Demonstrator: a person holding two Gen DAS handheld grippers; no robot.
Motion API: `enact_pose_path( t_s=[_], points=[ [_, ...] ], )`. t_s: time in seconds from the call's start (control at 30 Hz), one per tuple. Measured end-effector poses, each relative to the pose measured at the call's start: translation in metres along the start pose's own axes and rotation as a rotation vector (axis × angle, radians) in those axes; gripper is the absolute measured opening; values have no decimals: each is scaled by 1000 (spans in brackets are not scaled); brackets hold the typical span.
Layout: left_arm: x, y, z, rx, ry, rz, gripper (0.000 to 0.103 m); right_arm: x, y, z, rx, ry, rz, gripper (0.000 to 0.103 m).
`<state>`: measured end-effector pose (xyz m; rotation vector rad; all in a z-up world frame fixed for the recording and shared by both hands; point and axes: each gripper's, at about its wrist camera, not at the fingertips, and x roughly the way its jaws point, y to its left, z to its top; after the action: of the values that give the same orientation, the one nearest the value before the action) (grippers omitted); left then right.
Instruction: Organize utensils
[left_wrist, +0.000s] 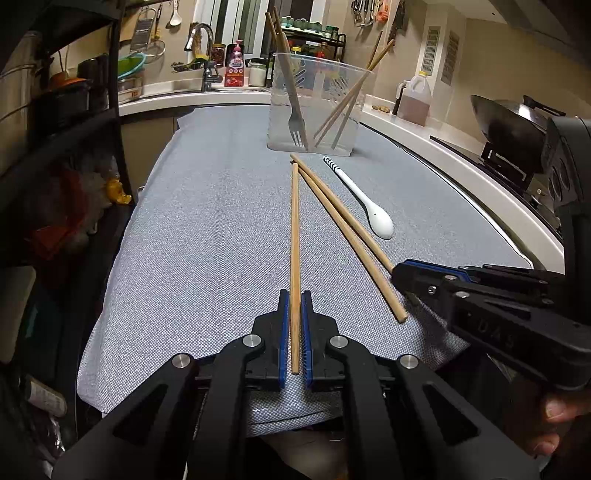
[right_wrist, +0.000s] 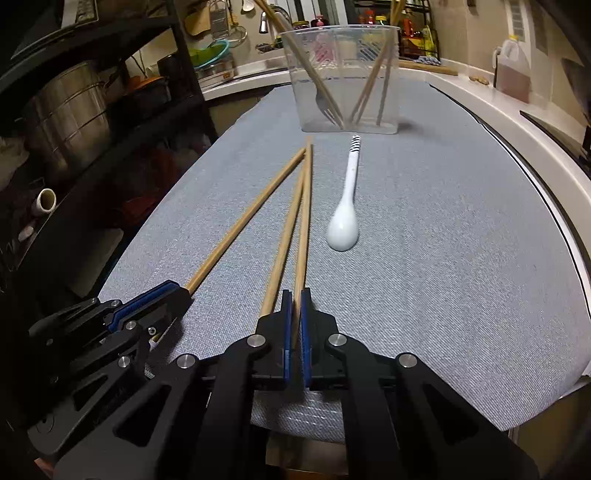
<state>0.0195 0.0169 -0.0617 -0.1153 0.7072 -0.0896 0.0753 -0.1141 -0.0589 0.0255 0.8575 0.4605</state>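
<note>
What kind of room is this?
Most likely a home kitchen: there's a sink faucet on the counter, a wok on the stove, and hanging utensils on the wall.

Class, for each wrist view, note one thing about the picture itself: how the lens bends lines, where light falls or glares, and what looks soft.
Left wrist view: fisheye bows the counter edge; corners fall dark; the sink faucet looks soft. Right wrist view: the blue cloth curves like a dome; a highlight sits on the white spoon; the clear container catches faint reflections; the left shelf stays dim.
</note>
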Motion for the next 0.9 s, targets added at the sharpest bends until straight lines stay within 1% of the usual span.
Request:
enact_pose_path(
  t_s=[0.13,0.23,0.33,0.47,0.57,0.67,0.77,0.9],
  points=[
    [1,0,2,6,5,1,6,-15,-10,-1,20,-22,8,4],
    [4,0,5,4,13,-3,6,-34,-16,4,15,-74,2,4],
    [7,-3,7,13,17,-3,6,-55,-25,9,3,-139,-21,4],
    [10,-8,9,21,27,-8,6,-69,-41,14,-7,-199,-72,3],
    [13,-13,12,32,33,-10,6,-63,-60,12,22,-194,-104,3],
    [16,-16,13,40,36,-11,6,-53,-77,7,61,-168,-101,3],
    [18,-19,14,44,36,-10,6,-41,-87,-1,83,-138,-107,0],
    [20,-21,15,49,35,-3,7,-30,-91,-9,99,-107,-115,5]
  ],
)
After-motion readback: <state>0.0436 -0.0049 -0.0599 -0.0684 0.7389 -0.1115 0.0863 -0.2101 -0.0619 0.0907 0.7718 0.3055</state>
